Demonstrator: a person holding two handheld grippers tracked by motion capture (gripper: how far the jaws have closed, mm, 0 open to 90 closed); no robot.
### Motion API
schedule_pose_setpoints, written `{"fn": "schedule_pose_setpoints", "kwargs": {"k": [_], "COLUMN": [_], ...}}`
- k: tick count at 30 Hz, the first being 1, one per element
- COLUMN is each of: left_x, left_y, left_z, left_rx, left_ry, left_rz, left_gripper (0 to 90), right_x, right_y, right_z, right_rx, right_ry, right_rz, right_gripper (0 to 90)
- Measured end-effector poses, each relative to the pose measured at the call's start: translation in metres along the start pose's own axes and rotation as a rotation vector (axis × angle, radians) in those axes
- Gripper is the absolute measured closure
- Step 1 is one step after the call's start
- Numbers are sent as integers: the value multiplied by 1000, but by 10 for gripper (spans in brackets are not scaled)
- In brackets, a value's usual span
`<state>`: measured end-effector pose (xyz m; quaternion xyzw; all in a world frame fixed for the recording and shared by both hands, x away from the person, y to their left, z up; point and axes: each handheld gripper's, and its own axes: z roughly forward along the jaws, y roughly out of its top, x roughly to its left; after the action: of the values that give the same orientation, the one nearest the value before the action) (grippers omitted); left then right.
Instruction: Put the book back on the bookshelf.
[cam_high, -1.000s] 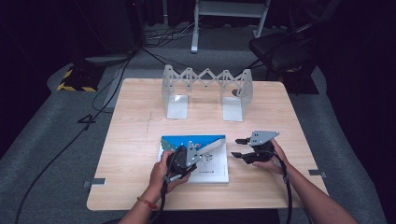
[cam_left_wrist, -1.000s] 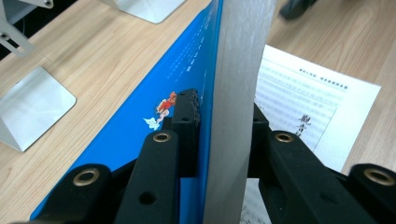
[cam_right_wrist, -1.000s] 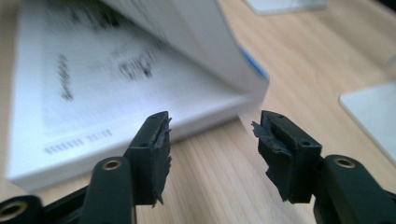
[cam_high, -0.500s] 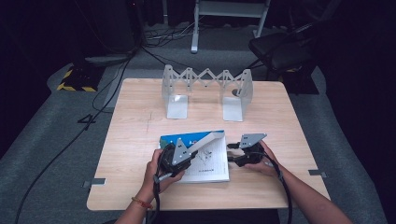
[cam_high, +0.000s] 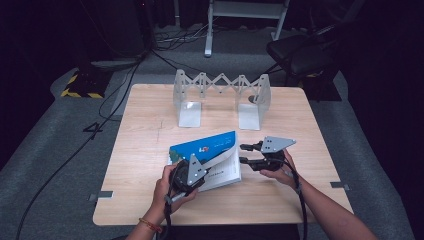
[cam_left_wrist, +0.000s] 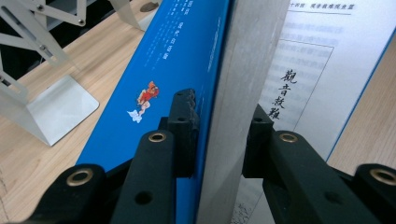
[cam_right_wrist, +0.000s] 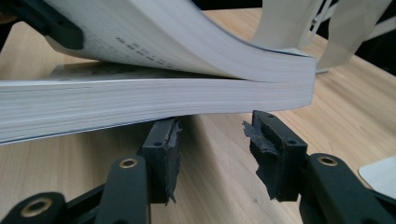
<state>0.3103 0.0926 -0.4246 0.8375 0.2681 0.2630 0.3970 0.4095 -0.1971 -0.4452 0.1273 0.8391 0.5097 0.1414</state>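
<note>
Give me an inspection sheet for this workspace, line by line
Surface: wooden table, bare around the work.
Job's things: blue-covered book lying part-open, upper pages lifted.
Clutter: folding metal book rack at the far side.
Grippers: left gripper clamped on the cover and top pages; right gripper has just been closing, jaws apart at the book's fore edge, nothing between them.
Cables: one trails from each gripper; more on the floor.
Surroundings: grey carpet, dark chair, striped block.
</note>
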Motion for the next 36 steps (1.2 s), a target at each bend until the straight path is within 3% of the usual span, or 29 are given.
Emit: {"fn": "schedule_pose_setpoints", "kwargs": {"k": [3,6,9,12,14,15,16,17,18,19,20,22,25,27,31,33,36], "left_x": [2,3,3,8,7,3,-6,-12,-12,-6,-2,2,2,5,11,13,15], "left_y": [-9,-16,-21,-26,-28,-28,-27,-26,-25,-21,-18,-17,-18,-18,-18,-19,-20], "left_z": [-5,-8,-9,-7,0,6,15,20,20,19,15,9,7,5,-1,-4,-7], "left_rx": [-37,-50,-59,-57,-35,-5,52,68,57,64,37,8,-4,-16,-55,-75,-91], "left_ry": [-16,1,40,31,-20,-45,-39,-29,-19,-30,-36,-34,-20,-25,-29,-34,-43], "left_rz": [-62,-131,-157,-154,-136,-100,-58,-42,-57,-71,-76,-85,-95,-103,-123,-133,-139], "left_gripper": [682,635,637,680,718,721,735,744,750,755,755,756,758,761,761,761,761], "right_x": [3,7,8,11,8,5,4,3,1,-1,-4,-6,-7,-10,-15,-17,-10], "right_y": [7,13,16,18,24,33,41,46,48,48,46,39,21,8,-21,-33,-39], "right_z": [0,4,10,10,4,-1,-3,-3,-3,-4,-6,-9,-7,-2,14,26,44], "right_rx": [-17,-23,-36,-56,-159,-211,-214,-197,-170,-147,-139,-122,-45,9,141,189,261], "right_ry": [9,4,2,19,41,35,15,5,-14,-17,-10,-15,-18,-17,-34,-10,22], "right_rz": [-3,-15,1,-1,58,90,63,39,33,36,44,46,6,11,-16,13,-55], "right_gripper": [522,522,522,523,571,588,582,575,574,565,564,553,528,502,487,476,454]}}
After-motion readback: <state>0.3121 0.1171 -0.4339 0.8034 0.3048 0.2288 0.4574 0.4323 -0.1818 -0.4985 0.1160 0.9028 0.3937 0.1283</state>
